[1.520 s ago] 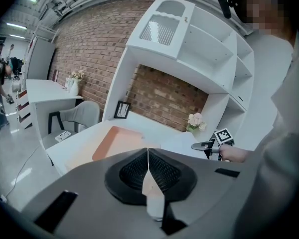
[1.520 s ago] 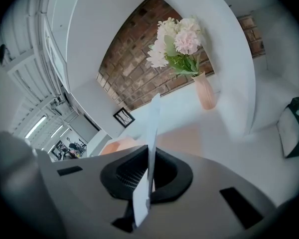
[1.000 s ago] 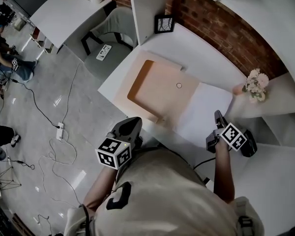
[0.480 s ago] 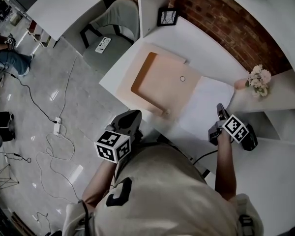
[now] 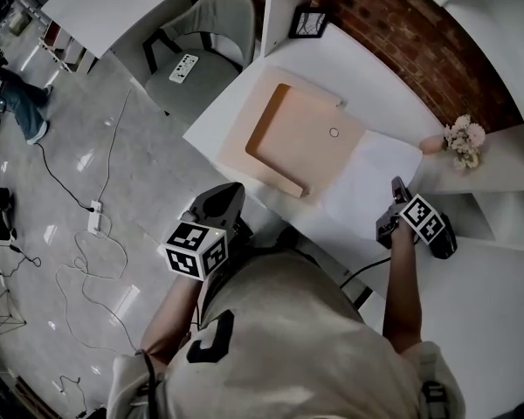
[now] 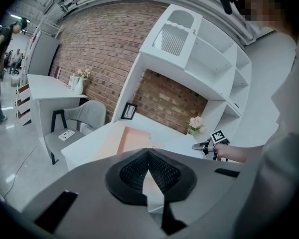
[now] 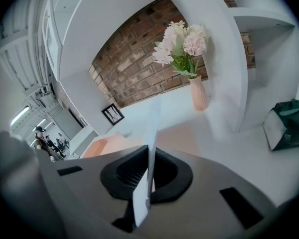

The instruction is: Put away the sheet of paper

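A white sheet of paper (image 5: 367, 177) lies on the white desk (image 5: 375, 77), overlapping the right side of an open peach folder (image 5: 301, 138). My right gripper (image 5: 395, 187) is shut on the sheet's right edge. In the right gripper view the paper (image 7: 152, 133) stands edge-on between the pads of the right gripper (image 7: 149, 171). My left gripper (image 5: 225, 201) hangs off the desk's front edge, near the person's body. In its own view the left gripper (image 6: 148, 169) has its jaws together with nothing held, and the right gripper (image 6: 208, 145) shows beyond the folder (image 6: 132, 139).
A vase of pink flowers (image 5: 461, 140) stands just right of the paper, by the shelf upright. A small picture frame (image 5: 306, 23) leans at the desk's back. A grey chair (image 5: 201, 42) stands left of the desk. A green bag (image 7: 289, 124) sits on the right.
The head view has shifted, so the desk sits higher and further right. My right gripper keeps its hold on the sheet and has edged slightly toward the folder. The left gripper stays off the desk.
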